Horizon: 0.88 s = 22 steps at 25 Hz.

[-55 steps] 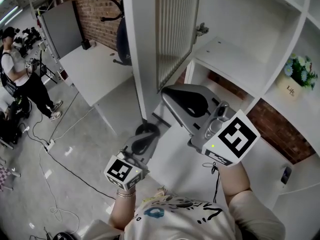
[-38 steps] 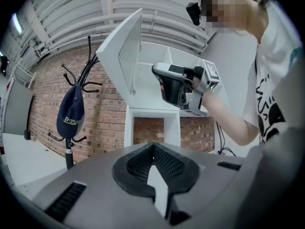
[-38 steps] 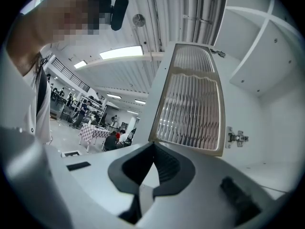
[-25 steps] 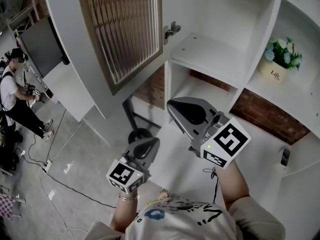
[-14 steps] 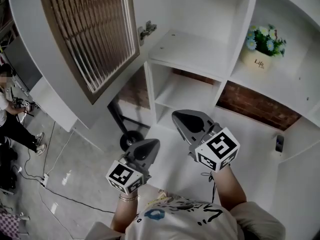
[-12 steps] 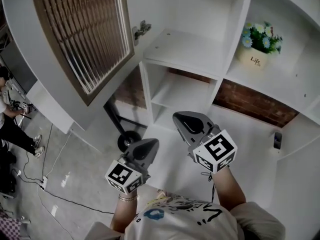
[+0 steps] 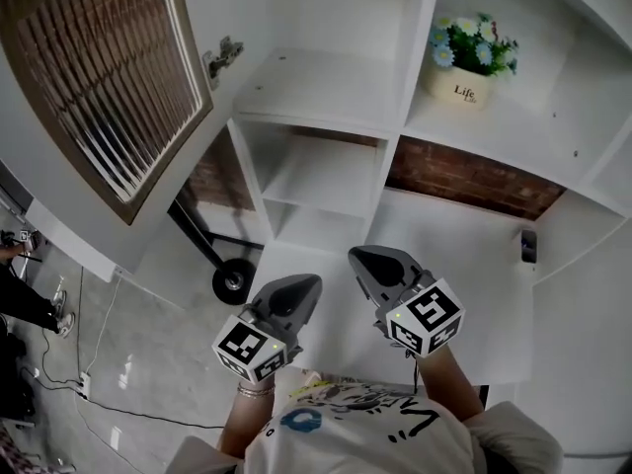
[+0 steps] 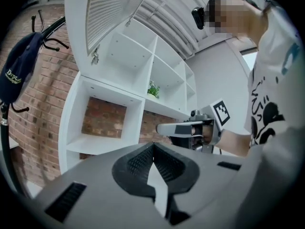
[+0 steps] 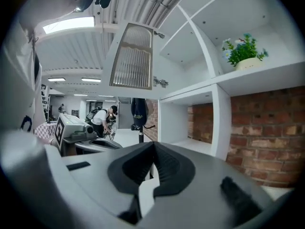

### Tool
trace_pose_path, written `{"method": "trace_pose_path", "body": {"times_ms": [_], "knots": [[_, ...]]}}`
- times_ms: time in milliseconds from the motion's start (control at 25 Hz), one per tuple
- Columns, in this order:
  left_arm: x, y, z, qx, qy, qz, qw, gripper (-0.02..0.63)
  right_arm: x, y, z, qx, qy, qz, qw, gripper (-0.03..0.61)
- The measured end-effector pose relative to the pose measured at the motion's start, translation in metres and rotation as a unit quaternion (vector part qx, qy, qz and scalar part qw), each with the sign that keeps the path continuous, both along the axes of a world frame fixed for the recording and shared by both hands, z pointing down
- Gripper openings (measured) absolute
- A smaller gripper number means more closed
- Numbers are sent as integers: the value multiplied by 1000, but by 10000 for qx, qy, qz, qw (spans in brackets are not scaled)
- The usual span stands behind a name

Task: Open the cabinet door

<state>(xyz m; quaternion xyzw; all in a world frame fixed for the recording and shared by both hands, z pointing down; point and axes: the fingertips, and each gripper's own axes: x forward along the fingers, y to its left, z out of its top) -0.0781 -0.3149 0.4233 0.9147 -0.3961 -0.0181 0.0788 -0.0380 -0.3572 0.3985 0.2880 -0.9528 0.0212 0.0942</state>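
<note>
The cabinet door (image 7: 94, 97), white-framed with a slatted brown panel, hangs swung wide open at the upper left, its hinge (image 7: 225, 55) showing at the cabinet's edge. The same door (image 9: 132, 57) shows high in the right gripper view and in the left gripper view (image 8: 107, 11). My left gripper (image 7: 308, 282) is shut and holds nothing, low in the head view below the shelves. My right gripper (image 7: 359, 255) is beside it, also shut and empty. Both are well away from the door.
White open shelving (image 7: 326, 171) with a brick back wall fills the middle. A flower pot (image 7: 460, 72) stands on a shelf at the upper right. A black wheeled stand (image 7: 229, 282) is at the lower left. A person (image 9: 101, 118) stands far off.
The view has swung right and down, so the open door slid to the upper left. Both grippers have drawn back and lowered away from the door, staying shut.
</note>
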Motion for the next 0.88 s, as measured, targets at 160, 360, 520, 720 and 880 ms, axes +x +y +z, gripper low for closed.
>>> {"method": "trace_pose_path", "body": {"times_ms": [160, 360, 520, 720, 880], "knots": [[22, 6, 12, -152, -48, 368, 9992, 15, 23, 9, 25, -207, 40, 267, 9994, 25], [36, 11, 29, -316, -163, 589, 9976, 15, 46, 29, 53, -470, 43, 410, 9980, 25], [47, 16, 43, -476, -252, 757, 9957, 15, 65, 44, 74, -748, 25, 563, 9956, 25], [60, 19, 56, -600, -338, 921, 9934, 15, 82, 59, 85, -992, -150, 695, 9925, 25], [72, 20, 57, -604, -325, 1095, 9916, 15, 90, 67, 91, -1082, -205, 780, 9909, 25]]}}
